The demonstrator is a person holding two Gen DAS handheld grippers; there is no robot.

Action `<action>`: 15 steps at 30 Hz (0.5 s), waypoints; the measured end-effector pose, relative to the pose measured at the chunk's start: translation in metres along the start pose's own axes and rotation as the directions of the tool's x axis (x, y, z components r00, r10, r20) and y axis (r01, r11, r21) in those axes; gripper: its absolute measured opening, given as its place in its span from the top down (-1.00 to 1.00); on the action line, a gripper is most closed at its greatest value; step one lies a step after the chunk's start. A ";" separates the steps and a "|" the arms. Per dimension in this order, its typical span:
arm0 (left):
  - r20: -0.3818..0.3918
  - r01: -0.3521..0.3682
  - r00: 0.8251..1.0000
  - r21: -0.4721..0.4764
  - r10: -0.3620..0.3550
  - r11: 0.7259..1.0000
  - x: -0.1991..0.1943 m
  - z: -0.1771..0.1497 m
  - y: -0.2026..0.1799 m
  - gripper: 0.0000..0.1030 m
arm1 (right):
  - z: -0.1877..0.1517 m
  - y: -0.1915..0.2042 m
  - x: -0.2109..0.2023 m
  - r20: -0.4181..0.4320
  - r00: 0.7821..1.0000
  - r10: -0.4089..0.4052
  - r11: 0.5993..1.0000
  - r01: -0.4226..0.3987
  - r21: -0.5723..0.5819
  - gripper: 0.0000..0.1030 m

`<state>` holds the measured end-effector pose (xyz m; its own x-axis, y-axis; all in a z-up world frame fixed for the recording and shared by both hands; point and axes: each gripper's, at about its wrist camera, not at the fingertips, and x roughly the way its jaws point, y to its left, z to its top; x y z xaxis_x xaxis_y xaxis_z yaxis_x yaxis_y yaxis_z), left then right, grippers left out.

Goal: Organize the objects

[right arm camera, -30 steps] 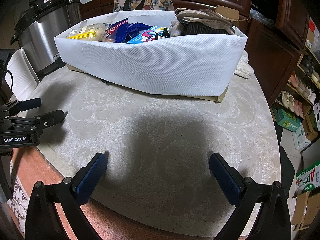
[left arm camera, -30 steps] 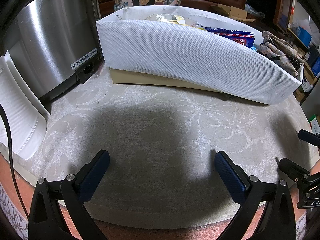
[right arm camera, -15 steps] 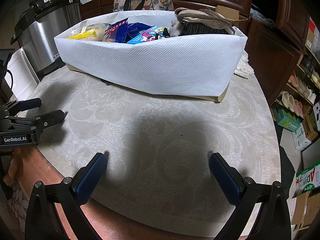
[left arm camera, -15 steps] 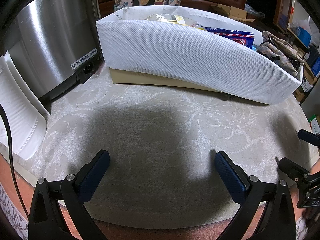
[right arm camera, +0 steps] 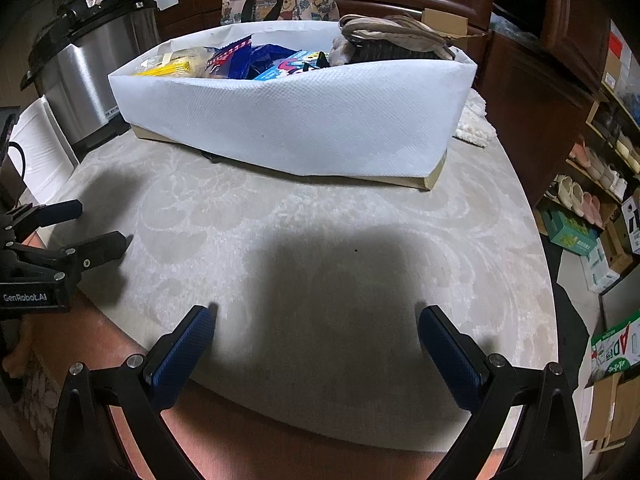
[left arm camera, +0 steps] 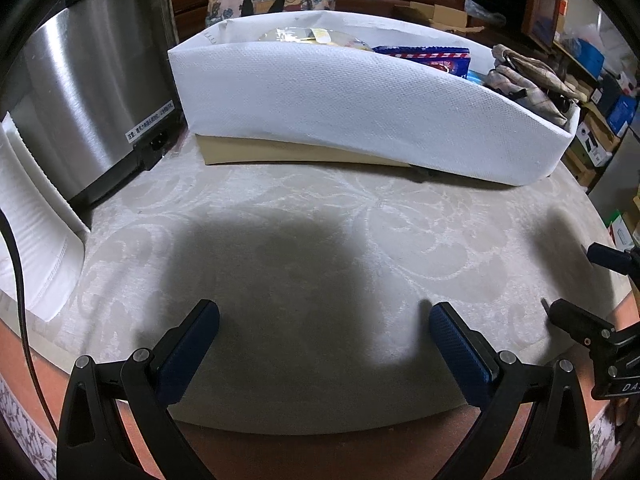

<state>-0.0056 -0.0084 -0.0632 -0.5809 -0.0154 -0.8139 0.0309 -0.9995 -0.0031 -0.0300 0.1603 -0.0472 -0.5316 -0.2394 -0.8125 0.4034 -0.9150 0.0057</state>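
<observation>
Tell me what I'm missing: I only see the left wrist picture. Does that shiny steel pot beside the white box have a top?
Observer: Yes. In the right wrist view the steel pot wears a black lid.
Operator: Anything hiding at the far right end?
Observer: A cream fluffy cloth lies on the table beside the right end of the white box.
Operator: And off the table?
Observer: Pale shoes sit in rows low down on the right.
</observation>
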 end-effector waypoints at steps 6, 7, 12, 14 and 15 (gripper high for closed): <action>0.000 0.000 1.000 0.001 0.000 1.000 0.001 0.003 -0.001 -0.99 | -0.002 -0.003 -0.002 0.000 1.000 -0.001 1.000 0.001 0.002 -1.00; 0.000 0.000 1.000 0.001 0.000 1.000 0.001 0.002 -0.001 -0.99 | -0.002 -0.003 -0.002 0.000 1.000 -0.001 1.000 0.001 0.003 -1.00; 0.002 0.000 1.000 0.002 0.000 1.000 -0.001 -0.001 0.000 -0.99 | -0.007 -0.006 -0.006 0.002 1.000 0.008 1.000 -0.008 -0.008 -1.00; 0.002 0.000 1.000 0.002 0.000 1.000 -0.001 -0.001 0.000 -0.99 | -0.008 -0.006 -0.006 0.002 1.000 0.015 1.000 -0.015 -0.016 -1.00; 0.002 0.000 1.000 0.002 0.000 1.000 -0.002 -0.002 -0.001 -0.99 | -0.008 -0.006 -0.006 0.003 1.000 0.015 1.000 -0.015 -0.017 -1.00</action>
<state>-0.0035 -0.0072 -0.0629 -0.5825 -0.0153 -0.8127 0.0290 -0.9996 -0.0020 -0.0231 0.1705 -0.0470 -0.5273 -0.2542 -0.8108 0.4242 -0.9055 0.0081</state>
